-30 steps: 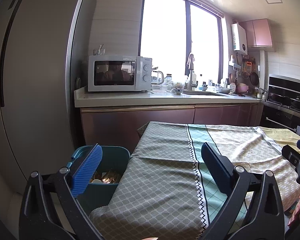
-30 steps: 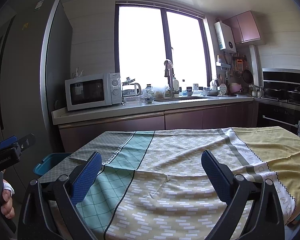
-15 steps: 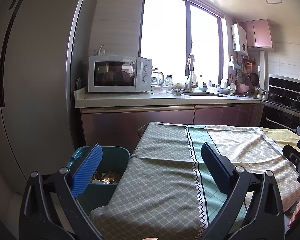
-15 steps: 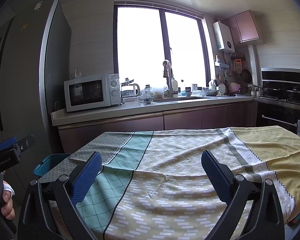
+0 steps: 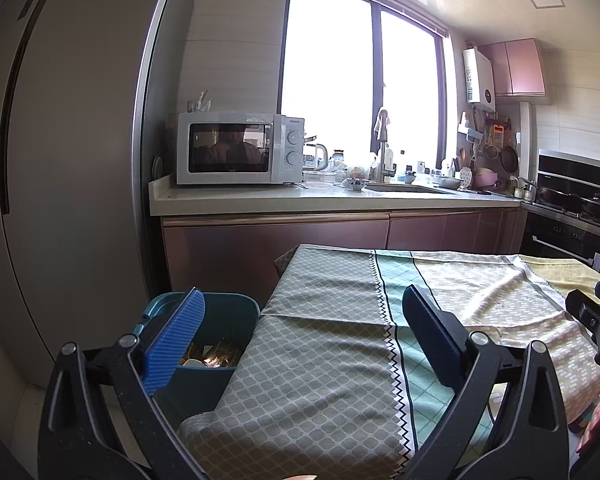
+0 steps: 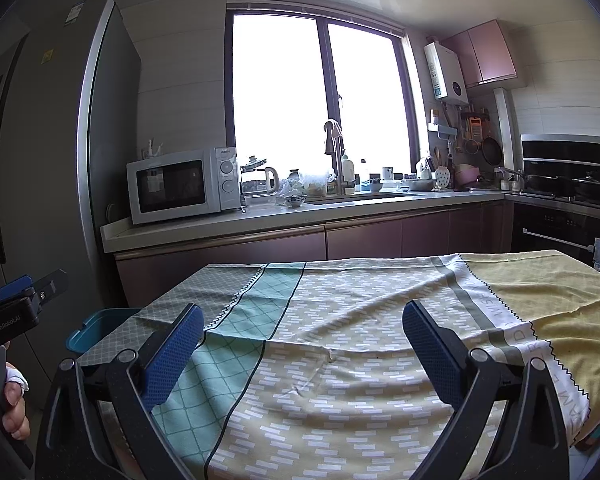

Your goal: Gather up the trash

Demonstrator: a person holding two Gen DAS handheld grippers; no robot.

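Note:
A teal trash bin stands on the floor by the table's left end, with brown and white scraps inside; its rim shows low left in the right wrist view. My left gripper is open and empty over the table's left edge, its left finger above the bin. My right gripper is open and empty over the middle of the patterned tablecloth. No loose trash shows on the cloth. Each gripper's body, held by a hand, appears at the edge of the other's view.
The table is covered by a grey, teal and yellow cloth. Behind it run a counter with a microwave, kettle and sink. A tall fridge stands left, an oven right.
The right wrist view has drifted slightly, so the counter and table sit a little differently in frame. The left gripper has barely moved. Both stay open.

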